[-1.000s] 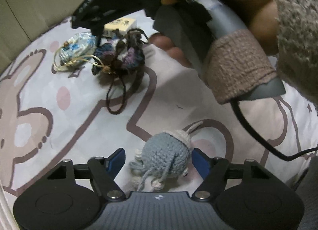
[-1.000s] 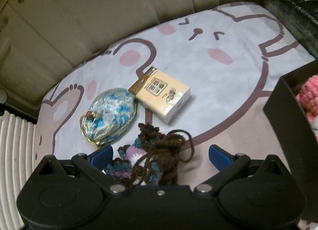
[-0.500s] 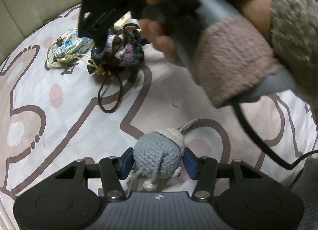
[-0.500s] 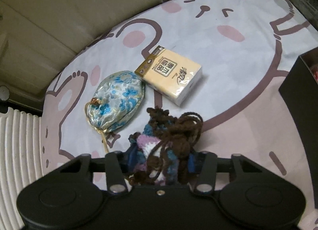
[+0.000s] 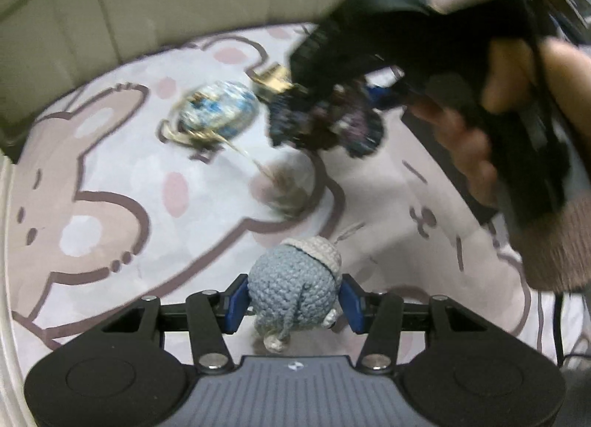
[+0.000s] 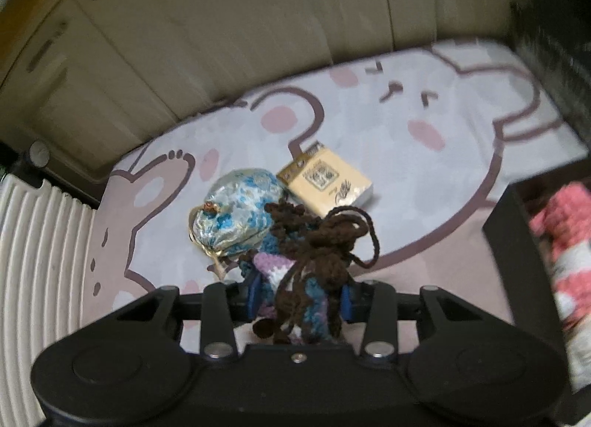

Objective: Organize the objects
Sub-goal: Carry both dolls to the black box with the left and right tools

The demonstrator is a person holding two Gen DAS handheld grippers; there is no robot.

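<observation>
- grey crochet toy (image 5: pixel 293 284) — left gripper (image 5: pixel 291 301) is clamping it
- knitted pouch (image 6: pixel 306 279) — right gripper (image 6: pixel 301 297) is gripping it, lifted off the cartoon sheet (image 6: pixel 369 124)

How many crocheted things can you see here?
3: a grey-blue toy in the left gripper, a multicolour pouch in the right gripper, something pink inside the black box; more may be hidden.

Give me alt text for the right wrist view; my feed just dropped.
The right gripper is shut on a multicolored crochet pouch with brown yarn cords, above a cartoon-print sheet. Behind it lie a blue floral satin pouch and a yellow tissue pack; a black box holding pink knitwear sits at right.
</observation>
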